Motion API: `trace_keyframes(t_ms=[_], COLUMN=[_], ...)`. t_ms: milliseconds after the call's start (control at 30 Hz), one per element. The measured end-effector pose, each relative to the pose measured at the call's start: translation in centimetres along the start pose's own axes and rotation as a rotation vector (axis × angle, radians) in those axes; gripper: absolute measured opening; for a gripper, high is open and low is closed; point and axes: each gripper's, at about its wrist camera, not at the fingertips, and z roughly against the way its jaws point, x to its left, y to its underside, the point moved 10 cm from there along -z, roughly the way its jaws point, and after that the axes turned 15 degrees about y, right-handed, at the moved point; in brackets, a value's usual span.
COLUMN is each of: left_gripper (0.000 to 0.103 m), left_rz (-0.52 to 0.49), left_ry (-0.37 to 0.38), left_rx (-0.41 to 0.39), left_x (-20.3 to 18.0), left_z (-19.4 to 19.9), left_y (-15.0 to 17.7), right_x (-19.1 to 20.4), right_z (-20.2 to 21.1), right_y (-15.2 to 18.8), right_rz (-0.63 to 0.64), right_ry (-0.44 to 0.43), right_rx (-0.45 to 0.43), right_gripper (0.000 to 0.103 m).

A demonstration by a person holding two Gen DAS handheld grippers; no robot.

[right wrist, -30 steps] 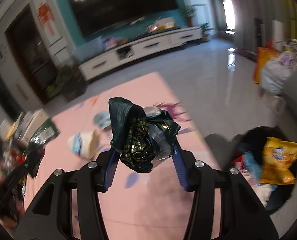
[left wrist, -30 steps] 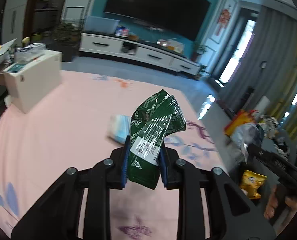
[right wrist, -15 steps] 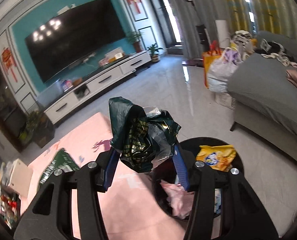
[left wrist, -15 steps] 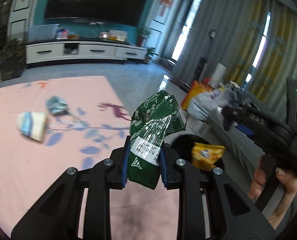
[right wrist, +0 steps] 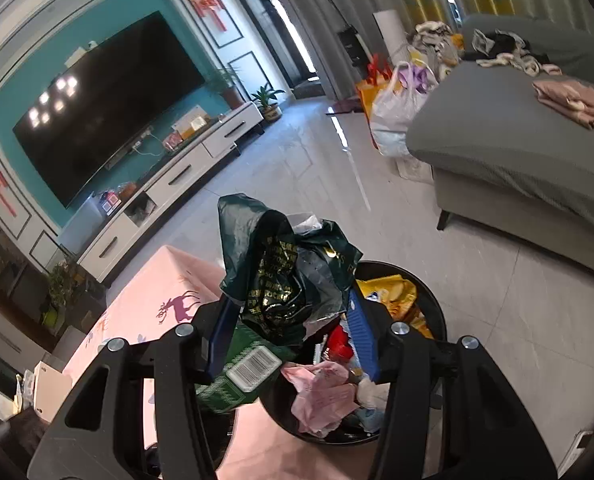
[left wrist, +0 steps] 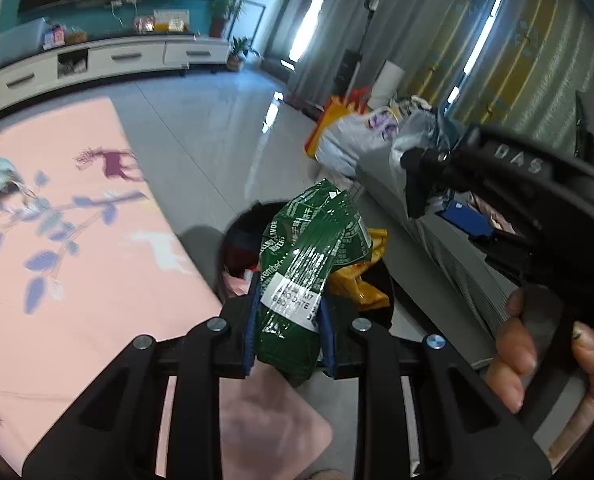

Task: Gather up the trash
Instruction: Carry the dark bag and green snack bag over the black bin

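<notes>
Both wrappers now above bin (right wrist: 437, 312)

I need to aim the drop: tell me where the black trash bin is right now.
The black trash bin sits on the grey tile floor just off the pink rug's edge, directly below the right gripper and its crumpled dark green bag.

I can read raised letters "DAS" on the black body of the right gripper (left wrist: 513, 160). On the green wrapper (left wrist: 309, 264) in my left gripper (left wrist: 285, 332), a white label shows partial print, maybe "DATE", and along one edge "AVOR". The rest blurs out.
</notes>
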Motion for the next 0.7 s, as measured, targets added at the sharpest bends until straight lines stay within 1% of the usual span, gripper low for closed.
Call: trace_keyframes(t_ms=[200, 333, 467, 700], left_gripper=[0.026, 0.026, 0.026, 0.026], left_rz=[0.037, 0.051, 0.058, 0.075], left_ry=[0.005, 0.008, 0.0, -0.02], left_rx=[0.064, 0.105, 0.133, 0.179], left_x=[0.7, 1.1, 1.3, 2.3], left_z=[-3.4, -5.1, -6.5, -8.3], left_y=[1.5, 2.2, 2.8, 3.7], right_x=[-1.1, -0.6, -0.1, -0.3], right_z=[-1.9, -4.0, -6.1, -8.4], right_y=[0.5, 1.5, 2.6, 3.7], right_rz=[-0.026, -0.018, 0.007, 0.036], right_ry=[0.006, -0.003, 0.024, 0.052], right_rx=[0.059, 0.121, 0.184, 0.253], right_gripper=[0.052, 0.052, 0.052, 0.052])
